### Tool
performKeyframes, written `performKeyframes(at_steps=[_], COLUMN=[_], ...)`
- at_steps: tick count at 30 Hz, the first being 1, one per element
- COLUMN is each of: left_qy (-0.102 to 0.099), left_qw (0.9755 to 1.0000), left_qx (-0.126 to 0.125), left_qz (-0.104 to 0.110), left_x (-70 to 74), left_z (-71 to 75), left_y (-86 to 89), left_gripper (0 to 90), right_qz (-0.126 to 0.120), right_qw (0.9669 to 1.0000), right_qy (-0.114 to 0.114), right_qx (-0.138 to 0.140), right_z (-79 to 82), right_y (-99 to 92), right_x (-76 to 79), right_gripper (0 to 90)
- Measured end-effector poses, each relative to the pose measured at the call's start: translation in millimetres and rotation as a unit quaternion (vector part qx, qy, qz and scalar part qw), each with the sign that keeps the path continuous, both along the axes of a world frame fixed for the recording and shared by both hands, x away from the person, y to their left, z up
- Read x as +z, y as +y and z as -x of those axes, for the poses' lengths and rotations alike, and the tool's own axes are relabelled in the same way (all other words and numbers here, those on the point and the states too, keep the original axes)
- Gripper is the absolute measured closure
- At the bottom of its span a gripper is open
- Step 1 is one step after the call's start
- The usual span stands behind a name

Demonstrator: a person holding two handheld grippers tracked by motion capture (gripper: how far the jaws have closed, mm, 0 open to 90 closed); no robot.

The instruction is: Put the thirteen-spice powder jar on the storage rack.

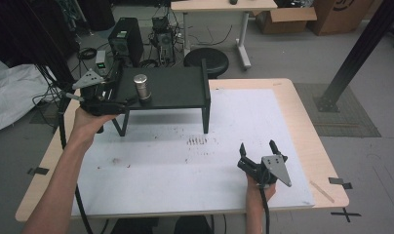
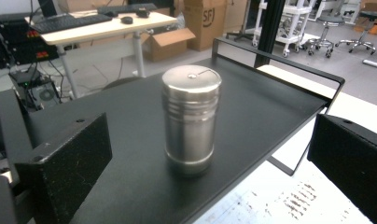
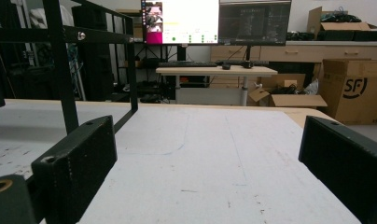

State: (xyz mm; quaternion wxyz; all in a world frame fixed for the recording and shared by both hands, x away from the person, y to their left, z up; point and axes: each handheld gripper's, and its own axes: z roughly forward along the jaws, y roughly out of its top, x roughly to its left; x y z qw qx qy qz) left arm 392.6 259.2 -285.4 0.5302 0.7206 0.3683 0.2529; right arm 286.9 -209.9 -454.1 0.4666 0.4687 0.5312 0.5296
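Observation:
A steel canister (image 1: 140,87) (image 2: 191,123) stands upright on a low black shelf (image 1: 175,87) (image 2: 252,107) at the back left of the table. My left gripper (image 1: 118,103) (image 2: 210,186) is held at the shelf's left end, open, its jaws wide apart on either side of the canister and not touching it. My right gripper (image 1: 258,148) (image 3: 210,186) rests low over the white mat (image 1: 195,161) (image 3: 200,158) near the front right, open with nothing between its jaws.
The shelf's black legs (image 1: 205,117) (image 3: 60,60) stand on the mat. A round black stool (image 1: 207,61), computer gear (image 1: 127,41) and cardboard boxes (image 1: 287,19) lie on the floor beyond the table. A desk with monitors (image 3: 214,21) stands farther back.

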Motion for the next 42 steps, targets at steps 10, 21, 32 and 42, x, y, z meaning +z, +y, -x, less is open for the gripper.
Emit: performKeyframes(at_steps=[10, 21, 32, 42], left_qy=[-0.009, -0.031, -0.035, -0.041], left_qw=[0.9999, 0.9990, 0.9979, 0.9978], left_qx=[0.008, 0.019, 0.027, 0.039], left_qz=[0.008, 0.025, 0.046, 0.034], left_x=[-17.0, -29.4, -56.2, -88.6], left_z=[21.3, 45.8, 62.4, 77.2], left_y=[14.4, 30.7, 46.8, 53.0], left_gripper=[0.3, 0.4, 0.5, 0.5], right_qz=[0.000, 0.001, 0.001, 0.002], right_qw=[1.0000, 1.0000, 1.0000, 1.0000], right_qy=[0.000, 0.000, 0.000, 0.000], right_qx=[0.000, 0.000, 0.000, 0.000], right_z=[0.1, 0.1, 0.2, 0.3], right_y=[0.1, 0.2, 0.4, 0.5], right_x=[0.0, 0.0, 0.0, 0.0], right_gripper=[3.8, 3.8, 3.8, 3.8])
